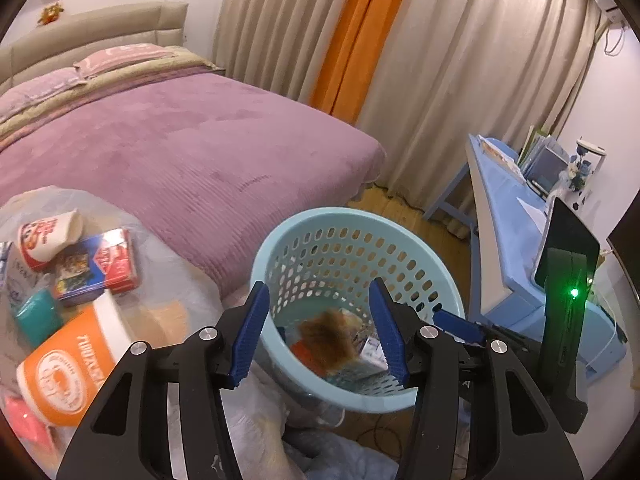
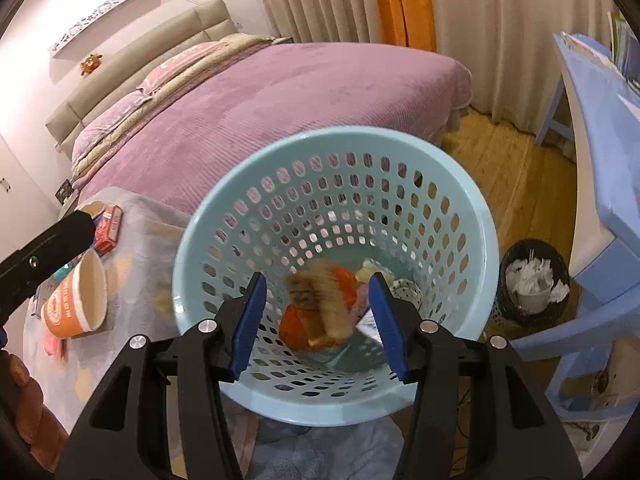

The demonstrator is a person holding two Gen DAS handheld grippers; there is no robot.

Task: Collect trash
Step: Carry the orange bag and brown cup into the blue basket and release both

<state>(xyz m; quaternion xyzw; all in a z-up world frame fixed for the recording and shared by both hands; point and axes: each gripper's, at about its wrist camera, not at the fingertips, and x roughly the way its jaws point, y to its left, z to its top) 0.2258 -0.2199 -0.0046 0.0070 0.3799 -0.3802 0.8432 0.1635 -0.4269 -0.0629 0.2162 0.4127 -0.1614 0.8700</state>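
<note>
Hanging over the pale blue basket (image 2: 336, 148), the right gripper (image 2: 320, 328) has its blue pads parted with nothing pressed between them. A blurred brown wrapper (image 2: 320, 304) shows in the gap, down inside the basket above an orange item (image 2: 294, 326) and other scraps. The left gripper (image 1: 318, 336) is likewise spread and empty above the same basket (image 1: 280, 248). More rubbish lies on the covered surface beside it: an orange cup (image 1: 68, 364), a red-and-white cup (image 1: 46, 236), and a red-and-blue packet (image 1: 100, 268). A black bin (image 2: 534, 280) holding white paper stands on the floor by the blue desk (image 2: 600, 120).
</note>
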